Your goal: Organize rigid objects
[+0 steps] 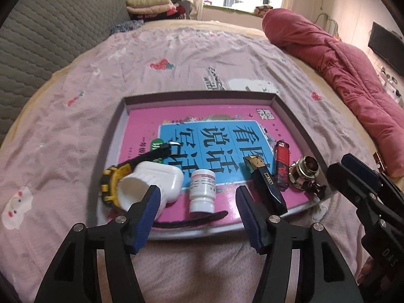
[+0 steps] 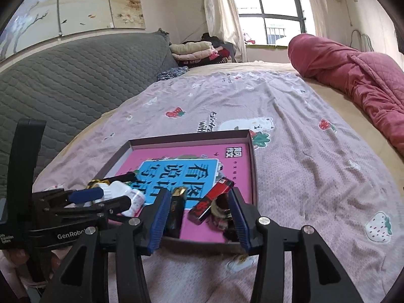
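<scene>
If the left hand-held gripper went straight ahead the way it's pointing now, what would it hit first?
Most likely the small white bottle, which lies in the tray centred between the open fingers of the left hand-held gripper. Depth is hard to judge; the dark strap lying nearer could be touched first.

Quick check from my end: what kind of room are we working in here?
Most likely a home bedroom. The tray of small items sits on a bed with a pink cartoon-print sheet, a rolled red quilt lies along one side, and folded clothes are stacked near the curtained window.
</scene>
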Demonstrator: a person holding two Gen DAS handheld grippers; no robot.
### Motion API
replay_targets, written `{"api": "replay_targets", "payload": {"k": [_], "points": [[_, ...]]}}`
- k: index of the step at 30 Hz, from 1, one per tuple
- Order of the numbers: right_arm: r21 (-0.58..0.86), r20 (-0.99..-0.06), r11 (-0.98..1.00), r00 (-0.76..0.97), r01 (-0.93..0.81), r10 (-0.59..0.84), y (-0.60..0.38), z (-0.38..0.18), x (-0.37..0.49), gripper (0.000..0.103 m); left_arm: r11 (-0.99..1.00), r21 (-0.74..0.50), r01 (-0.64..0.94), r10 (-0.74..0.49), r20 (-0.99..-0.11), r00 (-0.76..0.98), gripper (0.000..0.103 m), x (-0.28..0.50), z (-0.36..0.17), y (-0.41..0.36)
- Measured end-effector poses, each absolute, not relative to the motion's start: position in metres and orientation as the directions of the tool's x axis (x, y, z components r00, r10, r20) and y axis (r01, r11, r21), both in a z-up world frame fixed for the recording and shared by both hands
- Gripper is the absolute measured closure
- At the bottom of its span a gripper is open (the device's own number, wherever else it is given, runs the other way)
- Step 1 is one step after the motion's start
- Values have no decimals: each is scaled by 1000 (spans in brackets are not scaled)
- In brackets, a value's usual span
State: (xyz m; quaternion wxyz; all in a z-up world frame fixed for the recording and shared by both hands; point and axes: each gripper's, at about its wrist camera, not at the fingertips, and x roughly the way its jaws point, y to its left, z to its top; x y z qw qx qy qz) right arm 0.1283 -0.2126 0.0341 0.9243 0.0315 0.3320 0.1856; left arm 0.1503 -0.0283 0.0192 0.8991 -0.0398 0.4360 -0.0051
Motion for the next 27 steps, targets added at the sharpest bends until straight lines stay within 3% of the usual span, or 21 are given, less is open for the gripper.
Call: {"api": "replay_targets", "payload": {"k": [6,9,19,27], "points": [[166,-603,931,713,-325,357,-203,43,109,50,997,-60,-37,-22,-762,647,36,124,36,-19],[161,-614,935,709,-317,346,-199,44,102,50,997,-50,-51,-5,-758,652,28,113,41,-15],[110,-662,948,690,-298,294,-190,39,71,49,994,-2,-114,74,-744,665,28,74,50,-4],[45,-683,957,690,-286,238,-185,34,51,49,993,-29,-113,52,-753,656,28,50,47,-2]]}}
